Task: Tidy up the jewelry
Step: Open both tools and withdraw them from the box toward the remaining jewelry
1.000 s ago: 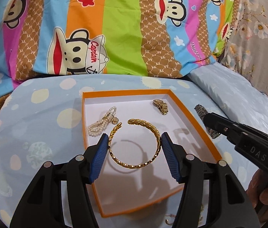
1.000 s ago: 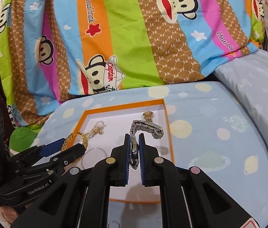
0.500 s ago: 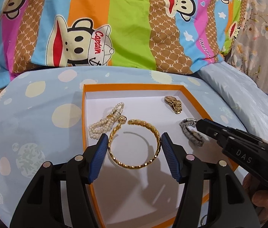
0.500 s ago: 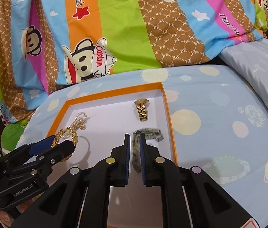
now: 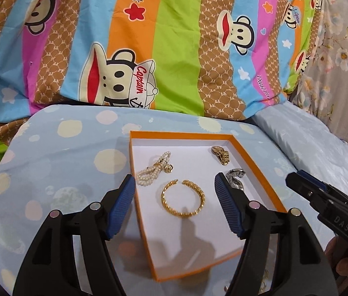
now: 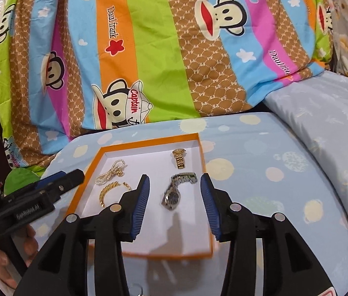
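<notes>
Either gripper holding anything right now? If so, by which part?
Nothing held. Left gripper and right gripper are both open; the silver watch lies loose in the orange box.

A blue finger pad (image 5: 228, 207) hides part of the silver watch (image 5: 235, 178).

Black left tongs (image 5: 174, 206), blue ribbed pads (image 5: 122, 207), silver screws

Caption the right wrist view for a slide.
Open right gripper above a silver watch lying in the orange tray with three gold and pearl pieces.
</notes>
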The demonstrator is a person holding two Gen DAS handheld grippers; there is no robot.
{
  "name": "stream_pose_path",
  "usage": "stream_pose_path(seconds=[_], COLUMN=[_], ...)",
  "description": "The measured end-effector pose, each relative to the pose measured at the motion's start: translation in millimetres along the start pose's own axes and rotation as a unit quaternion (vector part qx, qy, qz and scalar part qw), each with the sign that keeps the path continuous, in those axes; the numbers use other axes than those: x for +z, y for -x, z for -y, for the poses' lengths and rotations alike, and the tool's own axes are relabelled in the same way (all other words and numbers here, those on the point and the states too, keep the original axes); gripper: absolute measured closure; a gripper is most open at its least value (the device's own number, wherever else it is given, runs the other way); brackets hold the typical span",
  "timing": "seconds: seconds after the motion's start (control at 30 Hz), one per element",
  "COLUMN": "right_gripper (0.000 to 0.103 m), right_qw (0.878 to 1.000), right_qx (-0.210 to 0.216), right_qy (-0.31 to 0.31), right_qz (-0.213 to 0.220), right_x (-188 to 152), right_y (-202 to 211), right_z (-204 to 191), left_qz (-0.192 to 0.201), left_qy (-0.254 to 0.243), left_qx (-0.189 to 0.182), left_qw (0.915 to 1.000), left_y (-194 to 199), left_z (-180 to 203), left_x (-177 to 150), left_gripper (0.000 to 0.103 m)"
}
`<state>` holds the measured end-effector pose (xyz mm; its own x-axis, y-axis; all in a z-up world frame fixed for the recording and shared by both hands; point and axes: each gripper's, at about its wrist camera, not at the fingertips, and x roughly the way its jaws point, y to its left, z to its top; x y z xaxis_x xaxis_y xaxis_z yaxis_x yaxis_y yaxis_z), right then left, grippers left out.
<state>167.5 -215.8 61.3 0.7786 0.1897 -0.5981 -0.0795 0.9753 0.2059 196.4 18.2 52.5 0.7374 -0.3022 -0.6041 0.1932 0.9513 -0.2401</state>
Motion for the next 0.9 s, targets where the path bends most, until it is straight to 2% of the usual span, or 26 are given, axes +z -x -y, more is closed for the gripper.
stream_pose_path(seconds=[0.2,0.43,0.67,0.9], right_gripper=[0.059,0.059,0.059,0.059], right_qw=[1.0,0.998,0.997,0.996], right_qx=[-0.007,-0.022,-0.023,-0.014], right_qy=[-0.019,-0.042,-0.046,-0.043], right_qz=[-0.012,-0.037,-0.065,-0.08], right_x=[-34,-79,-116,-136], right_y=[37,67,81,88], right_z=[9,16,10,0], left_qz=[-0.014,-0.053,-0.094,-0.122], left_qy=[-0.001,-0.025,-0.03,-0.031], left_qx=[-0.008,-0.01,-0.026,-0.009], left_qw=[0.9999,0.9982,0.9948,0.992], left_y=[39,73,92,92], left_z=[-2,5,14,15], left_x=[-26,-76,-121,-146], left_gripper=[0.038,0.038,0.038,0.038])
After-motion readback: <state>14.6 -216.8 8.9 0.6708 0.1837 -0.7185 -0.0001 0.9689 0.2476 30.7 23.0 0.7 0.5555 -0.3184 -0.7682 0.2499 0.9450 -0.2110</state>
